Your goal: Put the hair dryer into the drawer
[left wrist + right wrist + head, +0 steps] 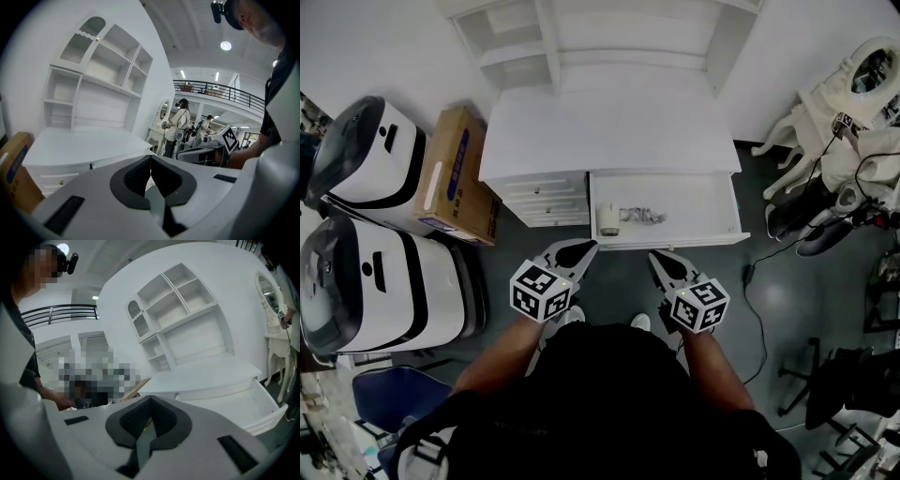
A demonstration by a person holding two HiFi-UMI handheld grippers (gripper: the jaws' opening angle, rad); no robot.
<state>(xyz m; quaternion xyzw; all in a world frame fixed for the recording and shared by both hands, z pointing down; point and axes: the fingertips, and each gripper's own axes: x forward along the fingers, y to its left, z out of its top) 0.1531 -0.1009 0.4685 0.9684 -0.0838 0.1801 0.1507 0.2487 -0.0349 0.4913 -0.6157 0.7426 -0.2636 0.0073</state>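
Hair dryer (608, 221) ahead of you, your two forearms reach forward from your body, bent at the elbow and set about shoulder-wide, each hand behind its marker cube. Your left gripper (584, 247) angles forward and a little inward, its nose tipped slightly down. In the left gripper view its fingers (140, 174) are pressed together at the tips with nothing between them. Your right gripper (660, 259) mirrors that pose, leaning in from the other side, and in the right gripper view its fingers (138, 420) are likewise closed tight and empty. Both tips sit just short of the front edge of the open drawer (698, 208), the left one near its left corner and the right one nearer its middle; whether either touches the drawer front cannot be told from above. Inside the drawer, the hair dryer lies at the left end, small and white. Its grey cord (642, 217) is bunched just beside it to the right, and the remainder of the drawer floor is bare. Left of the drawer is a stack of closed drawers (546, 199). Beyond lies the white worktop (609, 131), and behind that the open shelf unit (581, 37) rises against the wall.
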